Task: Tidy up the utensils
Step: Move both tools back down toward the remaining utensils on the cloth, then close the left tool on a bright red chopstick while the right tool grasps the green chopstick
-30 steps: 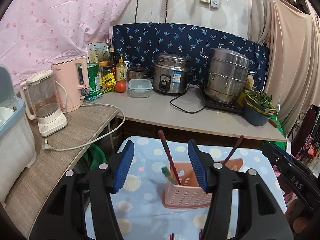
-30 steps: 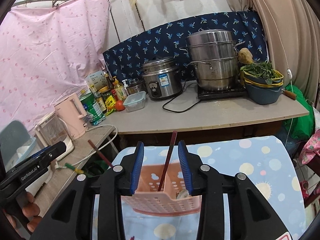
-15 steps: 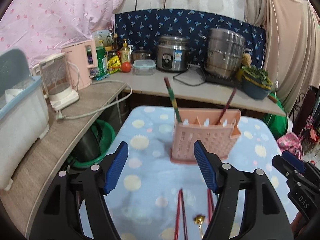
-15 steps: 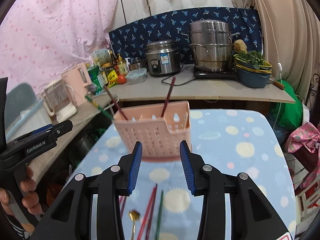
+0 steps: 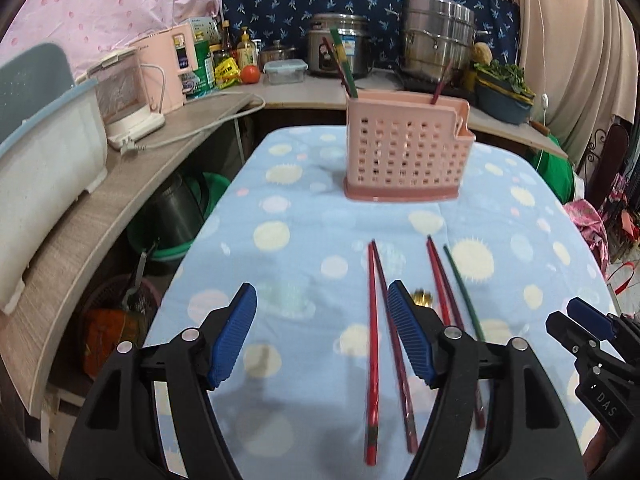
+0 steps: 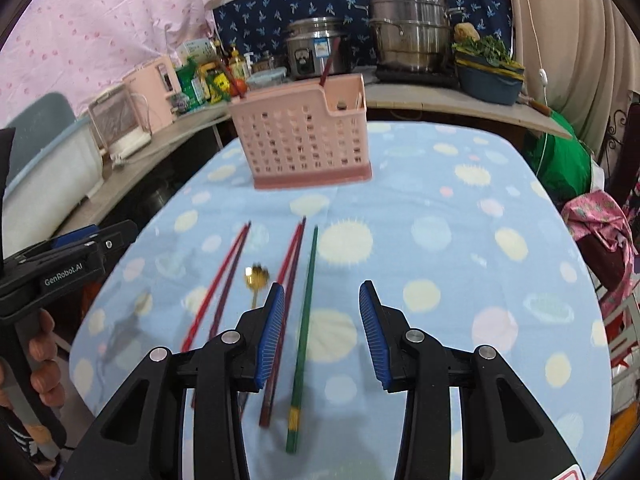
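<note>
A pink slotted utensil basket (image 5: 404,152) (image 6: 304,140) stands upright at the far end of the blue dotted cloth, with a few chopsticks (image 5: 344,68) sticking out of it. Nearer me lie two red chopstick pairs (image 5: 372,320) (image 6: 292,252), a green chopstick (image 5: 464,292) (image 6: 306,308) and a gold spoon (image 6: 256,276). My left gripper (image 5: 320,292) hangs open above bare cloth, its right finger just over the left red pair. My right gripper (image 6: 322,288) is open above the green chopstick, which runs between its jaws untouched.
An L-shaped counter (image 5: 120,168) carries a blender, pink kettle, rice cooker (image 5: 340,44), steamer pot (image 6: 412,36) and a bowl of greens. A white tub (image 5: 44,152) sits at the left. Basins stand under the counter. The cloth's edges drop off left and right.
Both grippers have dropped and pulled back from the basket toward the near end of the cloth. The loose chopsticks and spoon have come into view. The left jaws stand slightly wider.
</note>
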A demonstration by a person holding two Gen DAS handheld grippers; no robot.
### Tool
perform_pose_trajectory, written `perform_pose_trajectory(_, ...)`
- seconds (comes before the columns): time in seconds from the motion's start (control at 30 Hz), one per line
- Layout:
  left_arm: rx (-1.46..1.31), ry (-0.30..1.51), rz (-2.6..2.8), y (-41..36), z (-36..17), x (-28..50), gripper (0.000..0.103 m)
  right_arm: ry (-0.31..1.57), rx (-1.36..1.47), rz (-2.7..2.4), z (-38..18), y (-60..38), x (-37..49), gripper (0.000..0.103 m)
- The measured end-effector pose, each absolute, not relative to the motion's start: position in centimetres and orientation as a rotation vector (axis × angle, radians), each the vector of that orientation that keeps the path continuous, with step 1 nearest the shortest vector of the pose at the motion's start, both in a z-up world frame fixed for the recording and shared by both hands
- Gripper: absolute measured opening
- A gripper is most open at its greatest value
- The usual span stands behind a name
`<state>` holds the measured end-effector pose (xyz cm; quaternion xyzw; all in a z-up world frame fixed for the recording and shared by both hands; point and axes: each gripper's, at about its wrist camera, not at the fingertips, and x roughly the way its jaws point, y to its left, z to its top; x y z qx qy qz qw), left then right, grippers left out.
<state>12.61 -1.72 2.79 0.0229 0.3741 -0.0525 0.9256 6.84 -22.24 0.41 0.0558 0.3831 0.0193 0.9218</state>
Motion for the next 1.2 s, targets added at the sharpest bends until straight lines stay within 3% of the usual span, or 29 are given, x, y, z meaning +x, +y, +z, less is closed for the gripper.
perform_pose_trajectory(0.6,0.080,0.891,-0.141,-2.0,-3.2,8.3,0.065,0.909,0.106,0.067,-5.2,-20.3,3.3,0.036)
perform_pose_trajectory(0.73,0.087,0.906,-0.146,-2.1,-3.8,7.8,0.065,0.914,0.101,0.074,-5.5,-20.0,3.3,0.026)
perform_pose_trajectory(1.2,0.089,0.956,-0.162,-2.3,-5.5,7.3,0.065,0.925,0.095,0.068,-6.2,-19.8,3.3,0.013)
